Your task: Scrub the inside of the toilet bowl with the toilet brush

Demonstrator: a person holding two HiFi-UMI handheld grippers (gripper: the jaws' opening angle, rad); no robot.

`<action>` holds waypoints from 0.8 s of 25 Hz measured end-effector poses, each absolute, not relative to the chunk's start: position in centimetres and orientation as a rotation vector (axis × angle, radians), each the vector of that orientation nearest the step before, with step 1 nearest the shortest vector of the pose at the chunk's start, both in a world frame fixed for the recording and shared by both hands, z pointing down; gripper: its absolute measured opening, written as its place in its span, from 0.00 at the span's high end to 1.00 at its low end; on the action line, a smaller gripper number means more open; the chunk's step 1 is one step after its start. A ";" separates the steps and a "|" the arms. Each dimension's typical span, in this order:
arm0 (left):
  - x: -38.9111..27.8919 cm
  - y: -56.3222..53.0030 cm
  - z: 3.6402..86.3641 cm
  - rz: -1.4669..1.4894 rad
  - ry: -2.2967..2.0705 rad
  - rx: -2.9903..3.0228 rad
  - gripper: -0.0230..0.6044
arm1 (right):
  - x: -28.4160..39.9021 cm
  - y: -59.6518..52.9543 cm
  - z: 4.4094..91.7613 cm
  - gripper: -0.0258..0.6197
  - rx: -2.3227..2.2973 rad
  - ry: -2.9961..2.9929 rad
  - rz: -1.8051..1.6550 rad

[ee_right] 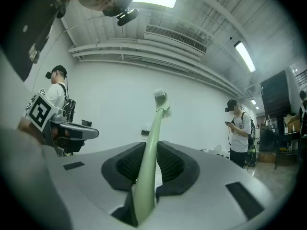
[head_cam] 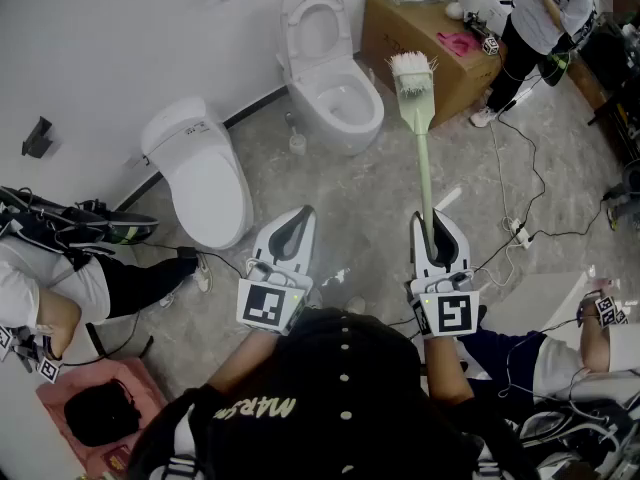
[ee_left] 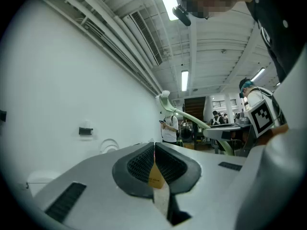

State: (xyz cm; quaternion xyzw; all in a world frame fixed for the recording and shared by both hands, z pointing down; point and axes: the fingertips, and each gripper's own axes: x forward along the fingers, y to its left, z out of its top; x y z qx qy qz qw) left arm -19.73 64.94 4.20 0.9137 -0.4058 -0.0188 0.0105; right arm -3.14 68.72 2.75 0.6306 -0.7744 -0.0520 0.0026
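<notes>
Grey floor [head_cam: 372,200]; toilet brush [head_cam: 421,138] in right gripper [head_cam: 437,224]

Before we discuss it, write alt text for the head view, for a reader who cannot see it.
From above, the right gripper clamps a pale green toilet brush, bristles raised in the air, not yet in the open toilet by the wall. The left gripper is shut and empty beside it; a second toilet, lid down, stands further left.

Head view steeply down, gripper views close, tilted upward, sharing toilet brush [head_cam: 412,73]
</notes>
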 end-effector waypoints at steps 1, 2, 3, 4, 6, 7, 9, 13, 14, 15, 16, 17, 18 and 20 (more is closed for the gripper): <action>-19.7 65.0 4.3 -0.061 -1.267 2.854 0.91 | -3.1 68.8 3.2 0.82 1.966 -2.428 -0.167; -19.7 65.1 4.4 -0.062 -1.268 2.856 0.91 | -3.1 68.9 3.5 0.82 1.956 -2.426 -0.170; -19.6 65.1 4.5 -0.063 -1.269 2.858 0.91 | -3.0 68.9 3.7 0.82 1.949 -2.426 -0.171; -19.5 65.1 4.5 -0.063 -1.271 2.858 0.91 | -2.9 68.9 3.7 0.82 1.947 -2.428 -0.170; -19.3 65.2 4.3 -0.063 -1.273 2.857 0.91 | -2.8 68.9 3.6 0.82 1.944 -2.431 -0.168; -19.2 65.2 4.3 -0.060 -1.274 2.856 0.91 | -2.7 68.9 3.6 0.82 1.940 -2.432 -0.167; -19.1 65.4 4.2 -0.058 -1.278 2.857 0.91 | -2.5 69.1 3.7 0.82 1.928 -2.436 -0.170; -18.4 65.8 4.1 -0.056 -1.298 2.851 0.91 | -2.2 69.3 3.2 0.82 1.924 -2.457 -0.192; -18.3 66.0 4.1 -0.054 -1.304 2.849 0.91 | -2.1 69.4 3.2 0.82 1.924 -2.462 -0.195; -18.3 66.2 4.2 -0.054 -1.309 2.848 0.91 | -2.1 69.6 3.2 0.82 1.924 -2.464 -0.196; -18.4 66.4 4.2 -0.056 -1.314 2.847 0.91 | -2.2 69.9 3.4 0.82 1.925 -2.465 -0.193; -18.7 66.7 4.3 -0.061 -1.320 2.845 0.91 | -2.3 70.1 3.5 0.82 1.932 -2.467 -0.186; -19.0 67.1 4.5 -0.067 -1.328 2.842 0.91 | -2.5 70.4 3.6 0.82 1.940 -2.469 -0.178; -19.2 67.6 4.8 -0.072 -1.351 2.825 0.91 | -2.2 70.8 4.0 0.82 1.948 -2.475 -0.166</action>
